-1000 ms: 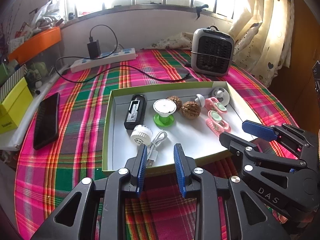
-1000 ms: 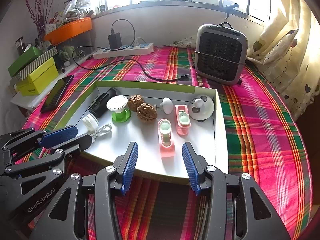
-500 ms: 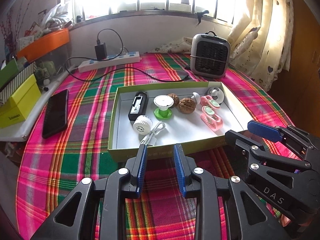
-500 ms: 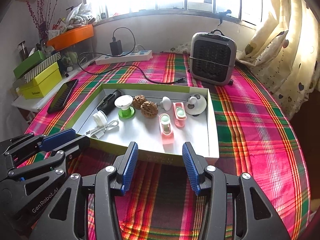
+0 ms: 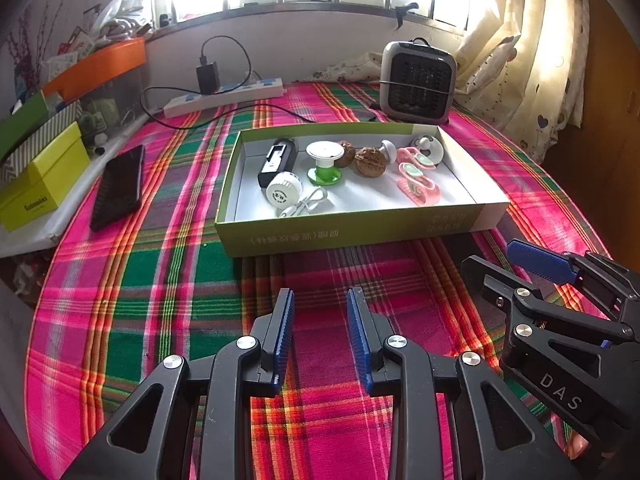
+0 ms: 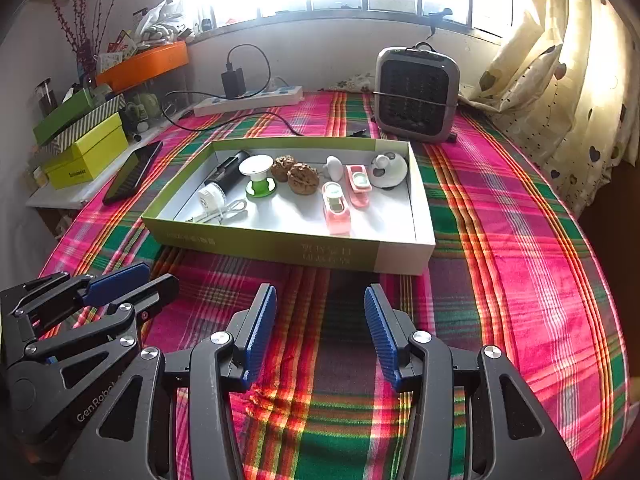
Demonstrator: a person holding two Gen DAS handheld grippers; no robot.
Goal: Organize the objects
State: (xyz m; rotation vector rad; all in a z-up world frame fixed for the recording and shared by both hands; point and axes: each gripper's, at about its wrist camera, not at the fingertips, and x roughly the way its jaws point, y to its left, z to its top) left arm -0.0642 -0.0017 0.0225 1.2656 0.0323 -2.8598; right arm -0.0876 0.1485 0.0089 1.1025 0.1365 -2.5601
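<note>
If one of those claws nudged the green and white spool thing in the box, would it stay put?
Probably not firmly. The spool stands upright on a narrow stem under a wide white top, so a push up high would likely tip it. Once on its side, its round flanges would probably let it roll across the box's smooth white floor.

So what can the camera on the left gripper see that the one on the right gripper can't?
Only the left wrist view shows the right gripper from the side, at its lower right. Only the right wrist view shows the left gripper at its lower left, plus the twigs by the wall. Both share the green box of small items, the heater, the phone, the power strip and the plaid cloth.
</note>
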